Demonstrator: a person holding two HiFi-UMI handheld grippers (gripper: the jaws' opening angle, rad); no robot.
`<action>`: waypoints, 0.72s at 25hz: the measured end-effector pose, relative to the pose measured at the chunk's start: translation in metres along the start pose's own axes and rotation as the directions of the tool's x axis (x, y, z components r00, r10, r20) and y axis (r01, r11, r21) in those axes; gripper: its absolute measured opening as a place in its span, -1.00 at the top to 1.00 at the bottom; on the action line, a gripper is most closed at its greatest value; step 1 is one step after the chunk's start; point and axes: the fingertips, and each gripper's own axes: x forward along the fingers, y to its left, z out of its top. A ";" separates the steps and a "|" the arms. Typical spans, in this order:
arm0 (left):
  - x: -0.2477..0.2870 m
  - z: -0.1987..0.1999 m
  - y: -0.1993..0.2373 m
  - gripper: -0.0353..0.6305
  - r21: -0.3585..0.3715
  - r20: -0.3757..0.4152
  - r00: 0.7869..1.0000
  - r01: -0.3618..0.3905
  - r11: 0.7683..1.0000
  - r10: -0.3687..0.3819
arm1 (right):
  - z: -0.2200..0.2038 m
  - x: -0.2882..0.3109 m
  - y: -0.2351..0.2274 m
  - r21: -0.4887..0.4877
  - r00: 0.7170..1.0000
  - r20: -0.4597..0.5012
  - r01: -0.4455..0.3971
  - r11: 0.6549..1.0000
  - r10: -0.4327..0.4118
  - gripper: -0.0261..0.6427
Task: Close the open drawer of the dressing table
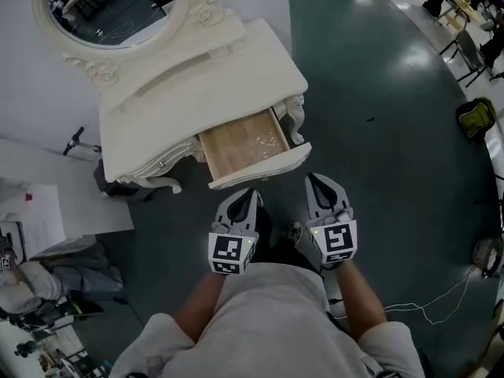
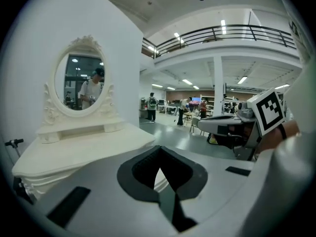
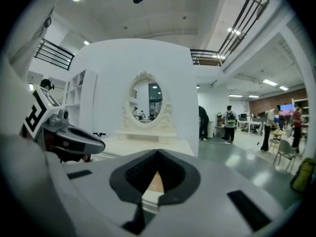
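Both clenched and empty, the left claw [image 1: 250,192] and the right claw [image 1: 319,179] hover side by side. Just ahead of their tips is the open drawer [image 1: 264,168], bare inside, front panel facing them. It looks rigid and light, so push mid-panel rather than grip. Beyond stands the white dressing table [image 1: 197,101], then its oval mirror [image 1: 118,10].

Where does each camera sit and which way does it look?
Head view: on the person's head, looking steeply down at dressing table, open drawer, forearms, left gripper, right gripper.
Left gripper view: rides the left gripper, faces the mirror past shut jaws; right gripper alongside.
Right gripper view: rides the right gripper, also faces the mirror; left gripper alongside.
Both gripper views share the mirror.
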 end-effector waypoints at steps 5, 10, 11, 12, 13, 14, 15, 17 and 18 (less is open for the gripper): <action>0.013 -0.021 0.039 0.88 -0.027 -0.029 0.999 -0.043 0.999 0.042 | -0.010 0.032 -0.001 -0.068 0.997 -0.070 -0.031 0.997 0.027 0.88; 0.024 -0.033 0.053 0.88 -0.006 -0.082 0.996 -0.042 0.999 0.042 | -0.025 0.051 -0.017 -0.108 0.983 -0.173 -0.076 0.991 0.057 0.88; 0.026 -0.036 0.059 0.88 -0.005 -0.095 0.995 -0.045 0.999 0.044 | -0.028 0.055 -0.020 -0.120 0.979 -0.193 -0.083 0.989 0.059 0.88; 0.027 -0.040 0.067 0.88 -0.005 -0.111 0.993 -0.049 0.999 0.048 | -0.032 0.059 -0.021 -0.133 0.975 -0.213 -0.088 0.987 0.058 0.88; 0.028 -0.046 0.075 0.88 -0.003 -0.131 0.990 -0.056 0.998 0.056 | -0.036 0.064 -0.023 -0.147 0.971 -0.232 -0.089 0.985 0.053 0.88; 0.029 -0.052 0.084 0.88 0.003 -0.155 0.986 -0.067 0.998 0.067 | -0.041 0.070 -0.026 -0.160 0.967 -0.250 -0.087 0.983 0.045 0.88; 0.029 -0.058 0.092 0.88 0.013 -0.178 0.981 -0.079 0.997 0.080 | -0.046 0.076 -0.028 -0.169 0.963 -0.265 -0.086 0.982 0.039 0.88; 0.030 -0.066 0.104 0.88 0.035 -0.207 0.973 -0.097 0.995 0.103 | -0.055 0.087 -0.034 -0.179 0.955 -0.292 -0.097 0.979 0.041 0.88; 0.031 -0.068 0.108 0.88 0.040 -0.213 0.971 -0.104 0.994 0.110 | -0.059 0.092 -0.037 -0.184 0.951 -0.307 -0.111 0.977 0.050 0.88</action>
